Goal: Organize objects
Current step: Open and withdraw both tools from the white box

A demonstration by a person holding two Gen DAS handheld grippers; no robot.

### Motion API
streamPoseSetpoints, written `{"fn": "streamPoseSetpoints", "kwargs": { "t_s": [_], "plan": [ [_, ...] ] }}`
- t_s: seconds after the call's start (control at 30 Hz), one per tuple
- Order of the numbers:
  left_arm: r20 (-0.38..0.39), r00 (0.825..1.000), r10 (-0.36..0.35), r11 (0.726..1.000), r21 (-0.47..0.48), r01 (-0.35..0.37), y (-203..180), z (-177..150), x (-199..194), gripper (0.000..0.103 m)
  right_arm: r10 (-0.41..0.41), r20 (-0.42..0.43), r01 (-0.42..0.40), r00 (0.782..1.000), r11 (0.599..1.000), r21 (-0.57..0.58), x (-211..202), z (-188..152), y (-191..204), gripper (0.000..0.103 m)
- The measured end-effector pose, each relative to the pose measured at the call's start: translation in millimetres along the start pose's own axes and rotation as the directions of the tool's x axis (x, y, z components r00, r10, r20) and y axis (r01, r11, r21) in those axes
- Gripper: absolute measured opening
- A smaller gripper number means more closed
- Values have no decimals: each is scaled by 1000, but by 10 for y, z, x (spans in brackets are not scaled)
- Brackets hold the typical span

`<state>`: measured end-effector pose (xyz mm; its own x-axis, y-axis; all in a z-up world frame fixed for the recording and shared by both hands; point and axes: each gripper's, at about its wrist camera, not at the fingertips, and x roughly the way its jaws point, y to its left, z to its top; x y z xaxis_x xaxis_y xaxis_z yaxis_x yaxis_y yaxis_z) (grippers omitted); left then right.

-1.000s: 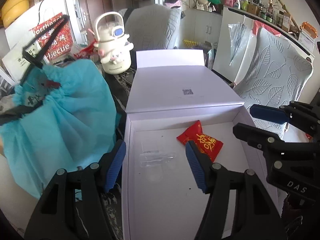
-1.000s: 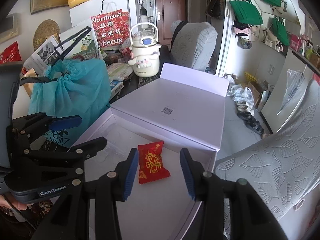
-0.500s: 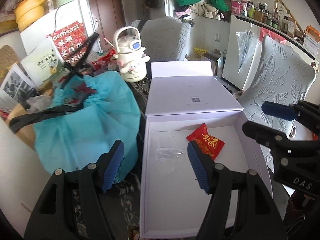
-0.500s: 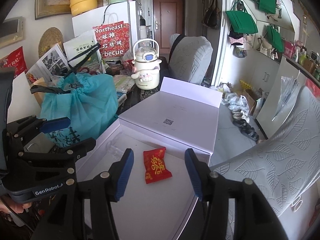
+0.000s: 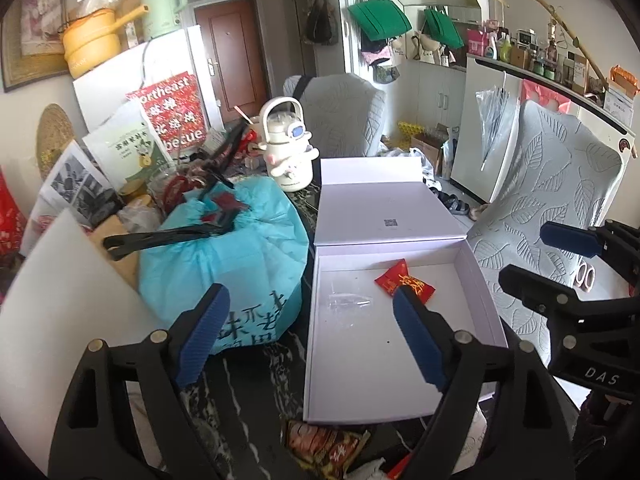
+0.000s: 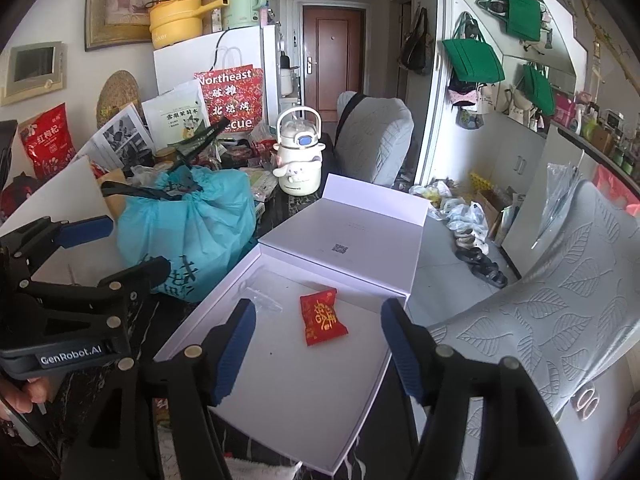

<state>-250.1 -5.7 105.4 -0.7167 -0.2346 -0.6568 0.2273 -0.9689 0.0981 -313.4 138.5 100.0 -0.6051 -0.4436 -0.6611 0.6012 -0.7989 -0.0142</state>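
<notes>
Item 1, white box point(image 5: 400, 360): lying open on the dark marble table point(image 5: 248, 400), lid point(image 5: 380, 204) folded flat behind it.

Item 2, red snack packet point(image 6: 322, 316): resting on the box floor toward the hinge side, touching neither gripper.

Item 3, clear plastic piece point(image 5: 348, 302): lying on the box floor just beside the packet, faint and hard to make out.

Item 4, left gripper point(image 5: 308, 332): you are holding it above the box's left edge, fingers point(image 5: 200, 336) spread wide after just opening, nothing between them but the table and box below.

Item 5, right gripper point(image 6: 316, 356): you are holding it over the box, fingers point(image 6: 234, 354) spread apart after just opening, pinching nothing; the packet is showing in the gap, well below the pads.

Item 6, teal drawstring bag point(image 5: 232, 256): sitting left of the box, near its wall.

Item 7, cream kettle point(image 6: 298, 156): standing upright behind the lid.

Item 8, brown wrapper point(image 5: 324, 448): lying on the table by the box's near edge.
</notes>
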Motion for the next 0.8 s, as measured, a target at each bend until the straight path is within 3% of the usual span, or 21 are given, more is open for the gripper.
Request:
{"fn": "streamPoseSetpoints", "kwargs": {
  "t_s": [0.8],
  "plan": [
    [101, 995, 20, 1000, -2, -19, -149, -217, -1301, 91, -28, 99, 29, 995, 1000, -9, -1337, -332, 142, 74]
  ]
}}
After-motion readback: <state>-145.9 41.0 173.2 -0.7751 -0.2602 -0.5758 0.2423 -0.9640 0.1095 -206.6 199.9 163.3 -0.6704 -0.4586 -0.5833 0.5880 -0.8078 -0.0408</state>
